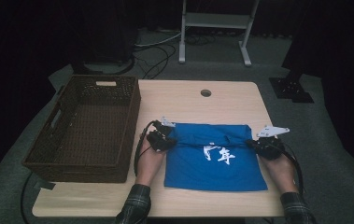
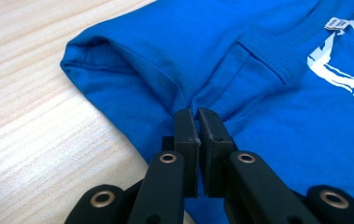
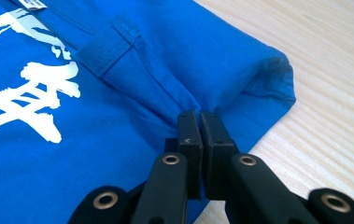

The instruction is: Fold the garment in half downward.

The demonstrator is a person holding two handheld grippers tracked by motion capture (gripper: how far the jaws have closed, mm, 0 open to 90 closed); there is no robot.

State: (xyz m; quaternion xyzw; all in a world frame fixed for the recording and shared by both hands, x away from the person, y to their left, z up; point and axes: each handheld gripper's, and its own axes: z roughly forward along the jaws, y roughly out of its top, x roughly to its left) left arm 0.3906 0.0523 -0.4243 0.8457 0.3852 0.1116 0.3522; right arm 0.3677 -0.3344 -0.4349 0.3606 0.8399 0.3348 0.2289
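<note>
A blue T-shirt point(image 1: 214, 158) with white printed characters lies folded on the wooden table point(image 1: 202, 105), its top part doubled over. My left gripper point(image 1: 169, 142) is at the shirt's left edge, shut on a pinch of blue cloth point(image 2: 184, 100). At the shirt's right edge my right gripper point(image 1: 255, 144) is likewise shut on a fold of the fabric point(image 3: 191, 105). In the left gripper view the jaws point(image 2: 197, 114) meet on the cloth beside the ribbed collar point(image 2: 263, 53). In the right gripper view the jaws point(image 3: 198, 116) clamp the fold near the sleeve hem point(image 3: 277, 79).
A dark brown wicker basket point(image 1: 118, 140) stands on the table's left side, close to my left hand. A round cable hole point(image 1: 206, 93) sits near the far edge. Bare wood stretches beyond the shirt; a white metal stand point(image 1: 212, 28) is on the floor behind.
</note>
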